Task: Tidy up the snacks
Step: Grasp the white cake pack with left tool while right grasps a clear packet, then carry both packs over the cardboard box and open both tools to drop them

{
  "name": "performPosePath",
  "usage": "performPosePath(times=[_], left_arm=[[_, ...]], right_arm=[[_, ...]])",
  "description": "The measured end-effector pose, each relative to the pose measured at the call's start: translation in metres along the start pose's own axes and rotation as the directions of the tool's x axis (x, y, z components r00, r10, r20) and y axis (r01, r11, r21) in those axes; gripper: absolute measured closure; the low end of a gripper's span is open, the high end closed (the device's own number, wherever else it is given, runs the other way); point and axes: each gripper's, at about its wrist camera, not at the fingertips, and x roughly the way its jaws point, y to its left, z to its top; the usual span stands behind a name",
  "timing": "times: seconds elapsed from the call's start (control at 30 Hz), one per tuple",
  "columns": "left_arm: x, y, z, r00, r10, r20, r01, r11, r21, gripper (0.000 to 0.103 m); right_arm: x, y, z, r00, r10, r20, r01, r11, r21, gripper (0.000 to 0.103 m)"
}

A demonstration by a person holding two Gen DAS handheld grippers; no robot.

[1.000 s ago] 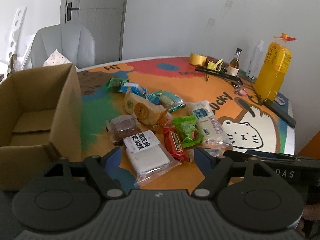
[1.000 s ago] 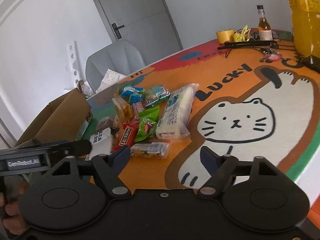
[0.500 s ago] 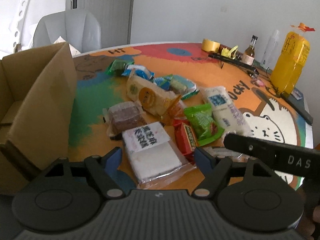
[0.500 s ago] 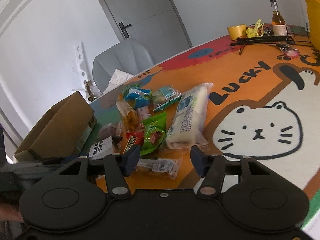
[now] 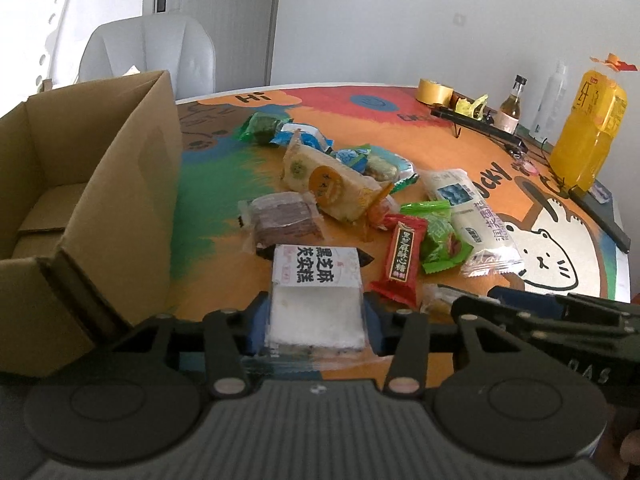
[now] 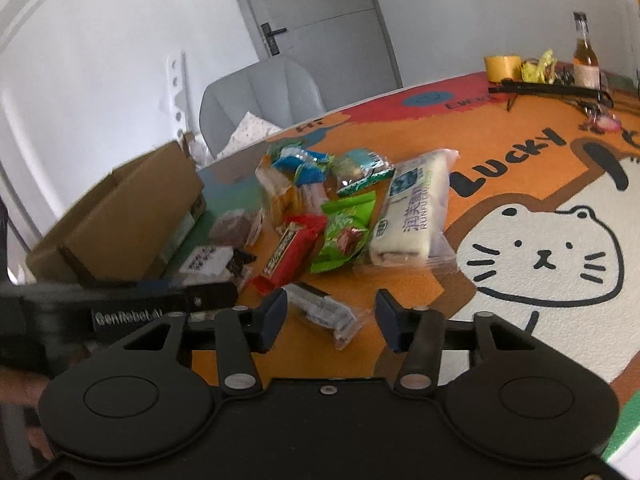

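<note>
in the left wrist view, the cardboard box [image 5: 84, 208] fills the left of the frame, open-topped, its near wall running up toward the top centre. right of it, at lower centre, the white cake packet [image 5: 316, 300] lies straight ahead of the left gripper [image 5: 314, 326], between its two fingers. the jaws are closing and the blue pads look to be touching the packet's two sides, so i read this as a grip just taking hold, not yet a firm clench. the packet's long axis runs up the frame, away from the camera, along the fingers' own line; its printed label end points toward the snack pile [image 5: 360, 200] in the middle of the frame, and its plain end sits back toward the gripper body. the box lies to the left of the packet, so the coming move turns on a carry leftward over that near wall.

in the right wrist view, the clear wrapped bar [image 6: 324, 312] lies at lower centre between the fingers of the right gripper [image 6: 330, 316]. these jaws are closing too, but gaps show on both sides of the bar, so nothing is grasped. its long axis slants from upper left to lower right, across the fingers' line and not along it. the left gripper is the nearer one to the box.
</note>
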Motion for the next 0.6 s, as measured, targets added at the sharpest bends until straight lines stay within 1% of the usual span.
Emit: performPosePath(times=[0.07, 0.13, 0.27, 0.47, 0.6], left_arm=[[-0.003, 0.004, 0.000, 1.000, -0.003, 0.001, 0.003, 1.000, -0.009, 0.056], [-0.007, 0.006, -0.001, 1.000, -0.007, 0.006, 0.007, 1.000, -0.013, 0.057], [-0.016, 0.008, 0.000, 0.999, -0.027, 0.022, 0.027, 1.000, -0.009, 0.057], [-0.028, 0.014, 0.007, 0.998, -0.044, 0.047, 0.045, 0.999, -0.009, 0.057], [-0.037, 0.020, 0.011, 0.996, -0.046, 0.074, 0.047, 0.999, -0.015, 0.057]], right_arm=[[0.000, 0.006, -0.002, 1.000, -0.012, -0.010, 0.012, 0.999, -0.037, 0.067], [-0.001, 0.010, -0.002, 1.000, -0.020, -0.022, 0.018, 0.998, -0.059, 0.077], [-0.002, 0.015, -0.003, 1.000, 0.000, -0.030, -0.002, 0.998, -0.057, 0.085], [-0.004, 0.026, 0.002, 1.000, 0.006, -0.025, -0.007, 0.999, -0.051, 0.086], [-0.010, 0.034, 0.011, 1.000, 0.002, -0.001, -0.002, 0.999, -0.050, 0.086]])
